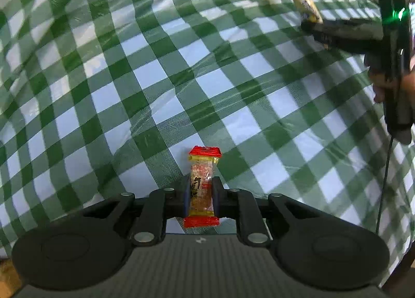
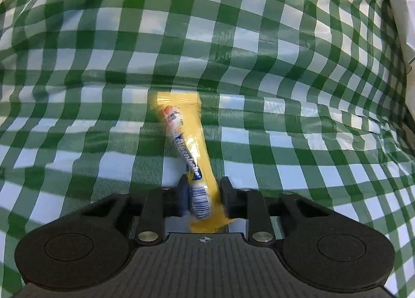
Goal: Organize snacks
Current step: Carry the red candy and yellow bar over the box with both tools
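Note:
My left gripper (image 1: 201, 189) is shut on a small snack bar (image 1: 203, 168) with red ends and a clear yellow wrapper, held above the green-and-white checked tablecloth (image 1: 155, 72). My right gripper (image 2: 205, 191) is shut on a long yellow candy stick pack (image 2: 188, 137) with blue lettering, which points forward over the cloth (image 2: 285, 64). In the left wrist view the right gripper (image 1: 311, 26) shows at the upper right, a hand around its handle, with the yellow pack (image 1: 304, 0) sticking out of its tip.
The checked cloth is wrinkled, with a raised fold across the middle in the right wrist view. A white object's edge (image 2: 399, 0) shows at the far right of that view. A cable (image 1: 384, 181) hangs from the right gripper's handle.

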A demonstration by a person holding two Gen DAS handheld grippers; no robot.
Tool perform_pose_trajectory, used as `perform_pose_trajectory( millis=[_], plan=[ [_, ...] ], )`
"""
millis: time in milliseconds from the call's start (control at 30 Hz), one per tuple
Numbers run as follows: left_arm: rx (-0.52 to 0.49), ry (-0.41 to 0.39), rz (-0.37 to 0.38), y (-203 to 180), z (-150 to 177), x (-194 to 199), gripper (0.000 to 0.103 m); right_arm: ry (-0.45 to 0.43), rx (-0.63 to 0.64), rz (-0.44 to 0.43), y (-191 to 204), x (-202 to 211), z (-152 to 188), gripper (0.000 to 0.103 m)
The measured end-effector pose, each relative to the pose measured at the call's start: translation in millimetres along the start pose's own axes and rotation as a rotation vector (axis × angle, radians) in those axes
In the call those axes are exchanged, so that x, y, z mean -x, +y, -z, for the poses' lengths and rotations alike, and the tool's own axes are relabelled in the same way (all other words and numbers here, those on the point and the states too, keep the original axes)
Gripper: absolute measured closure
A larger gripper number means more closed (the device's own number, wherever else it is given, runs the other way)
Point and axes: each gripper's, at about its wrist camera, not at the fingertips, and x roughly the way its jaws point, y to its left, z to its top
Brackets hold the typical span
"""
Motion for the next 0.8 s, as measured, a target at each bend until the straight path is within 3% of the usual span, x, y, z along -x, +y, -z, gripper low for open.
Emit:
perform_pose_trajectory(
  millis=[100, 300, 600, 800],
  plan=[
    [0.033, -0.027, 0.008, -3.1, 11.1, 23.3, 0.085, -0.037, 0.01, 0.02, -1.1, 25.4, 1.3, 0.077],
    [0.065, -0.096, -0.001, -24.3, 45.4, 80.4, 0.085, -0.091, -0.097, -0.016, 0.8, 120.2, 12.2, 0.077],
    [0.145, -0.179, 0.006, -45.6, 142.0, 177.4, 0.085, -0.085, -0.207, -0.137, 51.2, 293.3, 63.5, 0.077],
    [0.185, -0.203, -0.036, -42.5, 219.2, 235.9, 0.085, -0.071, -0.235, -0.233, 106.1, 393.4, 95.8, 0.077]
  ],
)
